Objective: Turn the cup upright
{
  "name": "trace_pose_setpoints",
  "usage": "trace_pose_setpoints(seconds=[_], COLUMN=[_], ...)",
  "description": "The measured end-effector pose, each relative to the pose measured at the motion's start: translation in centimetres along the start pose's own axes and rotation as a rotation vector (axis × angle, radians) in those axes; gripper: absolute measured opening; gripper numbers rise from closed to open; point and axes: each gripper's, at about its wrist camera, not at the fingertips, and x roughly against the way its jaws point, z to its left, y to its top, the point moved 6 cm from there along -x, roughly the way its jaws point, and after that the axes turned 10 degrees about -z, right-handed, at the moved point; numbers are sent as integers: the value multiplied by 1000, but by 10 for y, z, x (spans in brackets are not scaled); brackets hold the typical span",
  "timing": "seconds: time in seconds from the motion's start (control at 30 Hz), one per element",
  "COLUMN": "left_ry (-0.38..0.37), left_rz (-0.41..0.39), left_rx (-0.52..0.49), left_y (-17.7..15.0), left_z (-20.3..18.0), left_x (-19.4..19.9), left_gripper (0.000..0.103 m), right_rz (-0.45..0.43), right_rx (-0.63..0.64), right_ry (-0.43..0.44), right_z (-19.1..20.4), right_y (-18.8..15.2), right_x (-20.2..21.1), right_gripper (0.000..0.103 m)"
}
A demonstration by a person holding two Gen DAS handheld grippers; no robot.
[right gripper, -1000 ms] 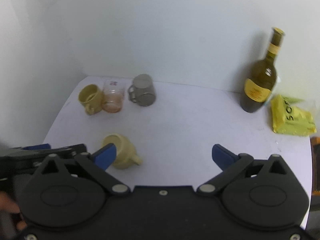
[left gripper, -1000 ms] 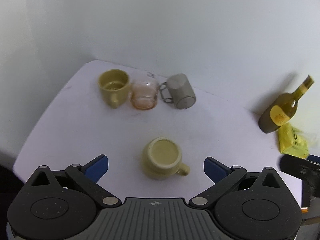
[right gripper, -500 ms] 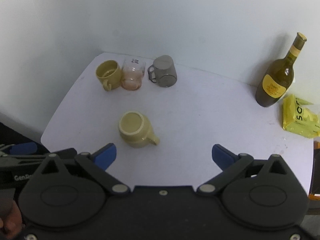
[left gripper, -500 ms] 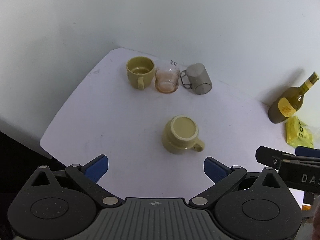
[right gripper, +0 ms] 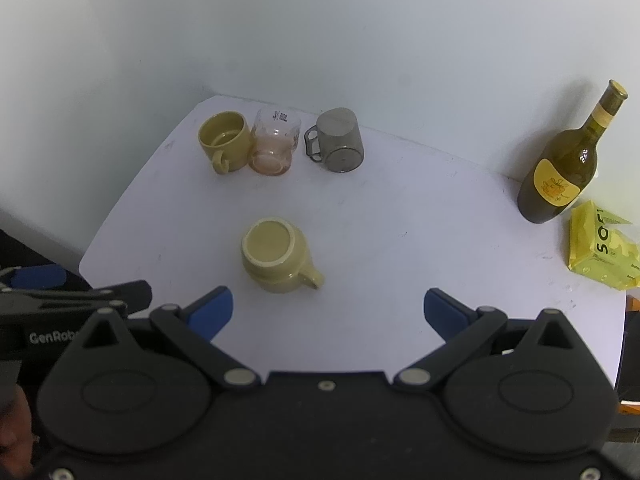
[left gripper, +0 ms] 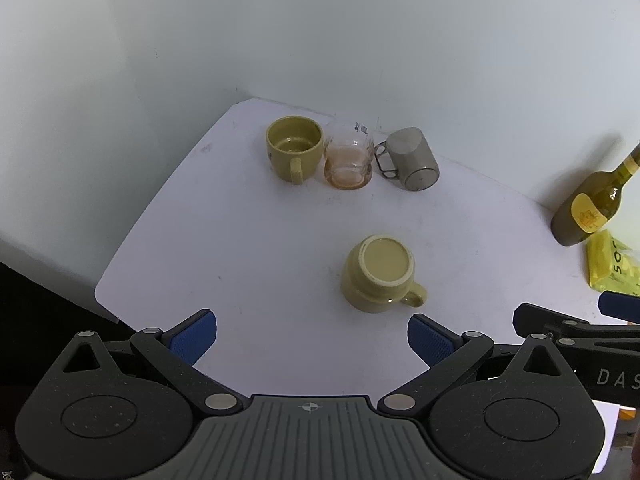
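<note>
A yellow-green mug (left gripper: 380, 276) stands upside down near the middle of the white table (left gripper: 224, 240), base up, handle to the right; it also shows in the right wrist view (right gripper: 276, 256). My left gripper (left gripper: 312, 340) is open and empty, raised above the table's near edge, the mug just ahead. My right gripper (right gripper: 328, 312) is open and empty, raised above the near edge, the mug ahead to its left. A grey metal cup (left gripper: 412, 156) at the back also stands upside down.
At the back stand an upright yellow-green mug (left gripper: 294, 146) and a pink-tinted glass (left gripper: 350, 156), close together. A dark wine bottle (right gripper: 564, 168) and a yellow packet (right gripper: 600, 248) are at the right edge. A white wall rises behind the table.
Both grippers have risen and pulled back from the table, so the whole tabletop shows. The mugs have not moved. Both grippers stay open.
</note>
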Motion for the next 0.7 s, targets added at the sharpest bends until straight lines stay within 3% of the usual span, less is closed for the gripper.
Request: trace_pose_setpoints(seconds=[0.7], left_ry=[39], left_rz=[2], left_rx=[-2], left_y=[3], left_z=[6], left_x=[-3], left_gripper=[103], right_rz=[10], right_rx=[35], right_ry=[15], right_z=[8], right_y=[2], right_x=[-7], right_gripper=[103])
